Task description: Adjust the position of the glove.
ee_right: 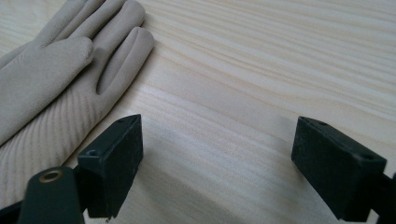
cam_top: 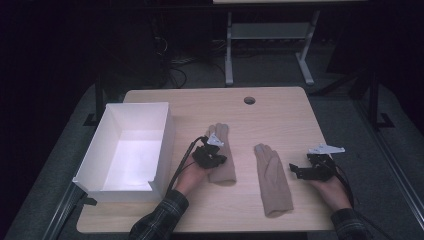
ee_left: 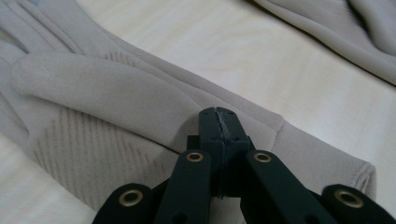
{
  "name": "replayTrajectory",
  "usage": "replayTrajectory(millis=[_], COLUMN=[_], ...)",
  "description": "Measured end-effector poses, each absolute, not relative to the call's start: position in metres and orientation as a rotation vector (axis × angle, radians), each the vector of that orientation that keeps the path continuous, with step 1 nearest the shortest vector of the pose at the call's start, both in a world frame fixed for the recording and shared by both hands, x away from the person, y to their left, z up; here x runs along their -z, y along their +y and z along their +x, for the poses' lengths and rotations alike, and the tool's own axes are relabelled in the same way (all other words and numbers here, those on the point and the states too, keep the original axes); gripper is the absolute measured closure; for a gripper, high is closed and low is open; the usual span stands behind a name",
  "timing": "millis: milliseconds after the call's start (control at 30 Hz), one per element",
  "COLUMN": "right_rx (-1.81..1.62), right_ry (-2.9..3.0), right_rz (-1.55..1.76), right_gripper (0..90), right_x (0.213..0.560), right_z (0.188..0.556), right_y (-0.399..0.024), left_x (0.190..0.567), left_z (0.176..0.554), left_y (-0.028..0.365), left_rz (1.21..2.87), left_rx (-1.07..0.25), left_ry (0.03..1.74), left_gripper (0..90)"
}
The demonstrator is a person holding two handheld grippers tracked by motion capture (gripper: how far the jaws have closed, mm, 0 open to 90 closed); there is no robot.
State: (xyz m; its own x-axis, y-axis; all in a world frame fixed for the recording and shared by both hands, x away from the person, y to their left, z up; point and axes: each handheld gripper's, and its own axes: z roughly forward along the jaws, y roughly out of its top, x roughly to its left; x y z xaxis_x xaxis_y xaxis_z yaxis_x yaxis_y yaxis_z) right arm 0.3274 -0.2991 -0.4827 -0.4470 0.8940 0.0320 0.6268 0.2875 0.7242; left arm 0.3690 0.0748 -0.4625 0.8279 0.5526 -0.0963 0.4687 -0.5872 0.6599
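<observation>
Nearest the camera in the high view, two plaid sleeves come in over the near edge of the wooden table, one gripper in each hand.

On the left stands an open white box, its inside bare as far as the view shows, so nothing has gone into it yet. Just right of the box lies the left glove, fingers pointing to the far side. The left gripper sits on it; in the left gripper view its jaws are pressed fully together at the glove's edge near the cuff. They seem to have a pinch of fabric between them, though the tips hide the fold itself. The glove looks flat on the wood, not yet lifted.

Right of that, well apart from the first, lies the right glove, untouched and also flat. The right gripper hovers just beside its right edge with jaws spread wide and nothing between them; in its own view the glove lies off to the left of the gap, bare wood ahead.

My judgement: the work is at its start, one glove gripped, both still to be moved, probably into the box. Nothing lies between the gloves and the box; only its near wall must be cleared. A round hole sits far back on the table, out of the way.
</observation>
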Motion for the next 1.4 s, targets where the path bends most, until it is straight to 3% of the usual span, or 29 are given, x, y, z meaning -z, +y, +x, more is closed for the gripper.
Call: replayTrajectory(millis=[867,1067,1267,1400], right_rx=[-0.959,-0.961,-0.961,-0.961], right_ry=[2.184,2.181,2.181,2.181], right_rz=[1.366,1.371,1.370,1.371], right_gripper=[16.3,16.3,16.4,16.3], right_x=[0.483,0.483,0.483,0.483], right_z=[0.327,0.327,0.327,0.327], right_y=[-0.299,-0.299,-0.299,-0.299], left_x=[0.460,0.449,0.446,0.451], left_z=[0.313,0.318,0.331,0.343], left_y=[0.058,0.067,0.084,0.094], left_rz=[2.374,2.349,2.305,2.279], left_rx=[-0.015,-0.067,-0.172,-0.218], left_ry=[0.505,0.544,0.681,0.794], left_gripper=[89.6,77.8,63.6,59.8])
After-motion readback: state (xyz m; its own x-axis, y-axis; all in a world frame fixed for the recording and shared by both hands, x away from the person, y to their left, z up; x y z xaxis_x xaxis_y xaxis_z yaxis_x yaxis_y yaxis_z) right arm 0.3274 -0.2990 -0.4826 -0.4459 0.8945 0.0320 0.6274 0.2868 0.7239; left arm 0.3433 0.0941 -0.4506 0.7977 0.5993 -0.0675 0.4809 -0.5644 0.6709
